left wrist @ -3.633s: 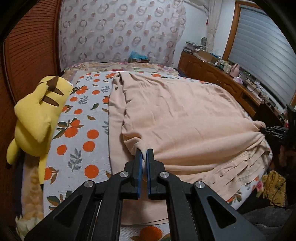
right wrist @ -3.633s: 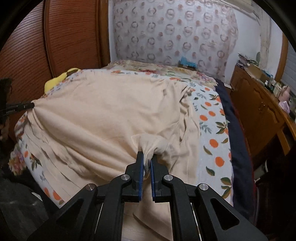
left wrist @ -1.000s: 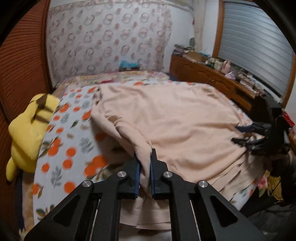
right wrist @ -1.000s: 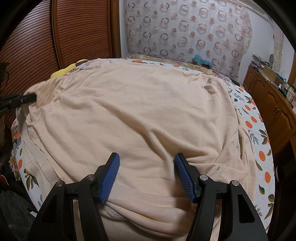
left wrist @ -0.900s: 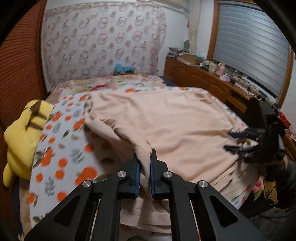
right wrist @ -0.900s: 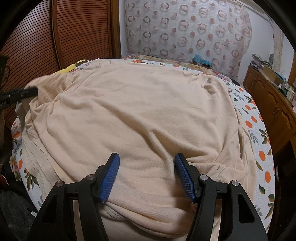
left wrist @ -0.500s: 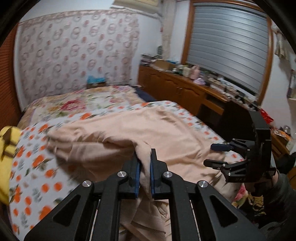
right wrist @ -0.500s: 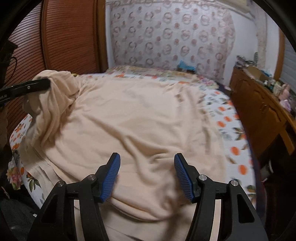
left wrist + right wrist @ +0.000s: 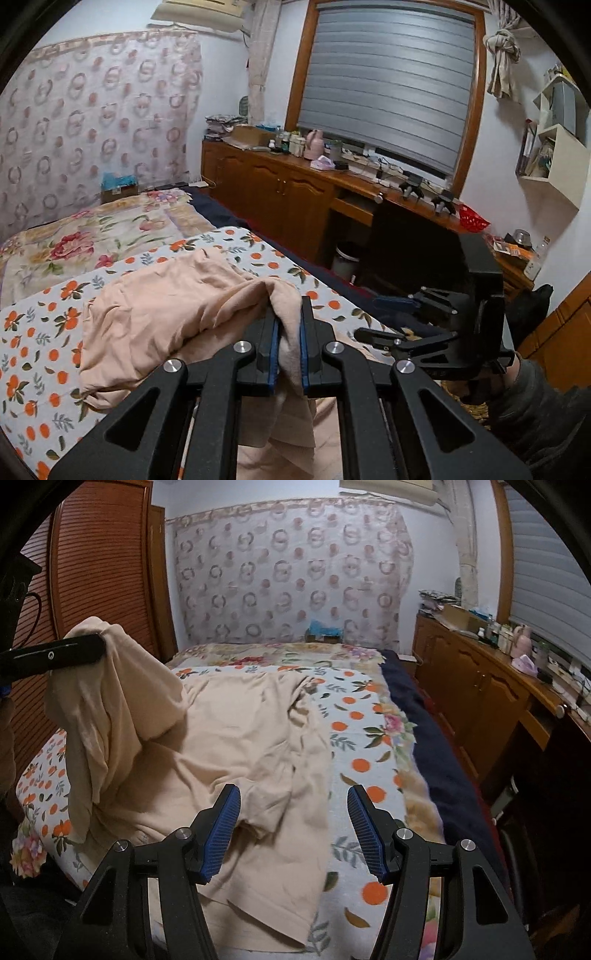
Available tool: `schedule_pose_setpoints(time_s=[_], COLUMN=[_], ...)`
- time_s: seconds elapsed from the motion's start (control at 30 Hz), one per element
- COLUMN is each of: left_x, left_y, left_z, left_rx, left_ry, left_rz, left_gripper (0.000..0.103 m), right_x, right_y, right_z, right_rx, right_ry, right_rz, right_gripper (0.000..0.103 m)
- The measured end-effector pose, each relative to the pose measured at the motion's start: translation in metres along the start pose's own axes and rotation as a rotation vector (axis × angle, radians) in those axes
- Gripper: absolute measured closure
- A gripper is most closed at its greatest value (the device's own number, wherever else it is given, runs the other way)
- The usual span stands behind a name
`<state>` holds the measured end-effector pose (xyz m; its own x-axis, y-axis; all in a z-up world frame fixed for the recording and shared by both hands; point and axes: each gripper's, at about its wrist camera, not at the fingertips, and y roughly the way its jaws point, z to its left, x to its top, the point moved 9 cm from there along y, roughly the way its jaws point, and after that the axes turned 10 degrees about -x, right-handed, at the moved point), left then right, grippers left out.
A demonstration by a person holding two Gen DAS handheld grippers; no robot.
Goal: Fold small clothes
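A peach t-shirt (image 9: 236, 738) lies on the bed with its left side lifted. My left gripper (image 9: 288, 332) is shut on a bunch of the shirt (image 9: 177, 314) and holds it raised above the bed; it shows at the left of the right wrist view (image 9: 99, 648) with cloth hanging from it. My right gripper (image 9: 293, 812) is open and empty, above the shirt's near right edge by a sleeve. It also shows in the left wrist view (image 9: 384, 321), open.
The bed has an orange-print sheet (image 9: 365, 771) and a floral cover (image 9: 92, 236) farther back. A wooden cabinet (image 9: 280, 199) with clutter runs along the right wall. A dark blanket (image 9: 424, 738) edges the bed's right side. A wooden wardrobe (image 9: 99, 572) stands at left.
My left gripper has lifted the shirt's left side and carried it rightward over the garment. My right gripper let go of the shirt earlier and has stayed open, shifting right.
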<state>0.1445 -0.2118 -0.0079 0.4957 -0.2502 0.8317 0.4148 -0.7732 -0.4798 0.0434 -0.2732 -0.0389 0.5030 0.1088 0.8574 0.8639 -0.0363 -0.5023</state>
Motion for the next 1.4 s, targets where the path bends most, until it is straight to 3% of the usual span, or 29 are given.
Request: schedule_pose_setpoints(time_s=[0.1, 0.17, 0.37, 0.63, 0.8, 0.9, 1.03, 1.13, 1.23, 1.37, 1.4], left_x=[-0.012, -0.016, -0.025, -0.049, -0.061, -0.067, -0.074, -0.077, -0.078, -0.080, -0.081], left_y=[0.000, -0.004, -0.031, -0.071, -0.087, -0.089, -0.092, -0.094, -0.096, -0.100, -0.101], left_z=[0.000, 0.003, 0.029, 0.076, 0.101, 0.111, 0.119, 0.122, 0.125, 0.130, 0.131], left_rx=[0.007, 0.019, 0.119, 0.252, 0.308, 0.325, 0.331, 0.336, 0.332, 0.350, 0.351], left_ry=[0.030, 0.032, 0.011, -0.064, -0.107, -0.127, -0.141, -0.151, -0.170, -0.175, -0.181], left_rz=[0.038, 0.031, -0.011, -0.050, -0.067, -0.068, -0.066, -0.067, -0.074, -0.084, -0.085], left_gripper=[0.084, 0.056, 0.025, 0.025, 0.025, 0.025, 0.025, 0.025, 0.025, 0.025, 0.025], right_x=[-0.002, -0.003, 0.002, 0.015, 0.015, 0.009, 0.003, 0.013, 0.024, 0.021, 0.017], right_y=[-0.003, 0.001, 0.009, 0.016, 0.044, 0.062, 0.072, 0.054, 0.028, 0.024, 0.028], right_z=[0.001, 0.005, 0.007, 0.048, 0.075, 0.085, 0.083, 0.072, 0.044, 0.018, 0.015], right_rx=[0.004, 0.005, 0.037, 0.136, 0.201, 0.220, 0.218, 0.228, 0.166, 0.150, 0.130], right_ry=[0.008, -0.003, -0.012, -0.069, -0.126, -0.171, -0.209, -0.189, -0.150, -0.133, -0.146], right_rz=[-0.004, 0.003, 0.007, -0.007, 0.045, 0.093, 0.130, 0.075, 0.014, 0.037, 0.052], right_gripper=[0.041, 0.041, 0.041, 0.041, 0.041, 0.049, 0.092, 0.094, 0.094, 0.093, 0.089])
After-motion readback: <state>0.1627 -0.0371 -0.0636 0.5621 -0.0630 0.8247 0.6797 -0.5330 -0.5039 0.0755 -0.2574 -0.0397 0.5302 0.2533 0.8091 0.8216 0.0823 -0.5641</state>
